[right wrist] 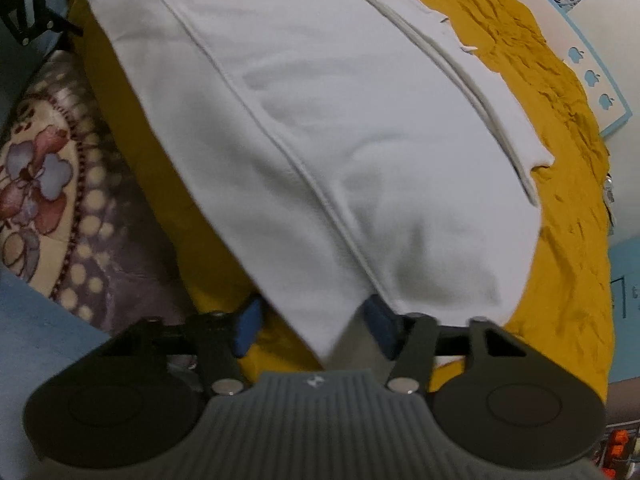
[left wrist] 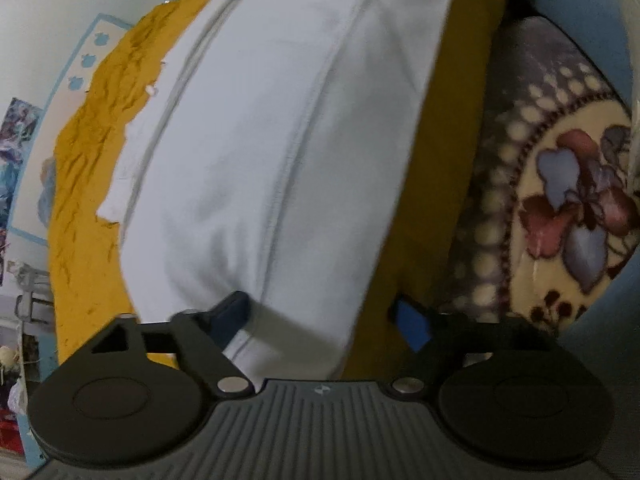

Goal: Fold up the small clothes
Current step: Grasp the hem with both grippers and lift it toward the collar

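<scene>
A white garment (left wrist: 280,140) lies folded in layers on a mustard-yellow cloth (left wrist: 92,184), with seam lines running along it. My left gripper (left wrist: 324,320) is open, its blue-padded fingers (left wrist: 412,324) spread either side of the garment's near corner. In the right wrist view the same white garment (right wrist: 320,120) spreads over the yellow cloth (right wrist: 568,220). My right gripper (right wrist: 312,324) is open, with the garment's pointed near corner hanging between its blue pads (right wrist: 246,326). Whether the pads touch the fabric is unclear.
A floral blanket (left wrist: 560,184) lies beside the yellow cloth, also in the right wrist view (right wrist: 48,184). Light blue walls with posters (left wrist: 16,148) stand behind. The other gripper's black frame (right wrist: 28,4) shows at the top left of the right wrist view.
</scene>
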`<state>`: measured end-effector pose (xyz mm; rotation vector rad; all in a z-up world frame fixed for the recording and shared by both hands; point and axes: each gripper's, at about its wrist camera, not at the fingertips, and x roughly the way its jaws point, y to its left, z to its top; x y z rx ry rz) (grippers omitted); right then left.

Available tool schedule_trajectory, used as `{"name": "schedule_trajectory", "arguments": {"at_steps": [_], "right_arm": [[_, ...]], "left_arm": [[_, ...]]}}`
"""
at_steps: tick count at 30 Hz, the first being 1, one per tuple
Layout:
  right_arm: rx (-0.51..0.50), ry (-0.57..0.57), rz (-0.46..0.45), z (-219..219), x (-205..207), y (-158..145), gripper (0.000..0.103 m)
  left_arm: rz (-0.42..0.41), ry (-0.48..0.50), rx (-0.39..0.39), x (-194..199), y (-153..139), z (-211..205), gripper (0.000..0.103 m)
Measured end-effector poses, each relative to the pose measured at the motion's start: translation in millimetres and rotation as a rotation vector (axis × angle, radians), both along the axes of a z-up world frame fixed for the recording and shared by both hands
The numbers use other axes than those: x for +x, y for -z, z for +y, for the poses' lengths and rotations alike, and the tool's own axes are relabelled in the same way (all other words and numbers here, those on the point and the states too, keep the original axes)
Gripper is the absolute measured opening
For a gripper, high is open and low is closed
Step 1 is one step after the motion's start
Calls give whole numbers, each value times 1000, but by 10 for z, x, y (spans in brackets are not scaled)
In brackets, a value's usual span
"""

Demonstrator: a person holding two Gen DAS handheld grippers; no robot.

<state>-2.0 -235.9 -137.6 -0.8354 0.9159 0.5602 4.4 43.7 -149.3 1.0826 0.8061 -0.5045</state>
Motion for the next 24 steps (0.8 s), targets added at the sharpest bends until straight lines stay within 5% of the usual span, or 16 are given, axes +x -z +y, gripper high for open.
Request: {"name": "schedule_trajectory", "arguments": {"at_steps": [4,9,12,24], "right_arm": [[52,32,10,-89,53,-114,16],[66,36,-11,-68,-1,-184,2],[79,41,-39,-56,-48,-290,0],[174,150,-269,-83,79,-1016,0]], "left_arm": [[9,-50,-65,59,-164,78,54],[-6,-72,-106,37,-394,104,20],[-15,-93,-143,69,-530,123,10],[-230,-288,-415,419,-1248,136,8]]}}
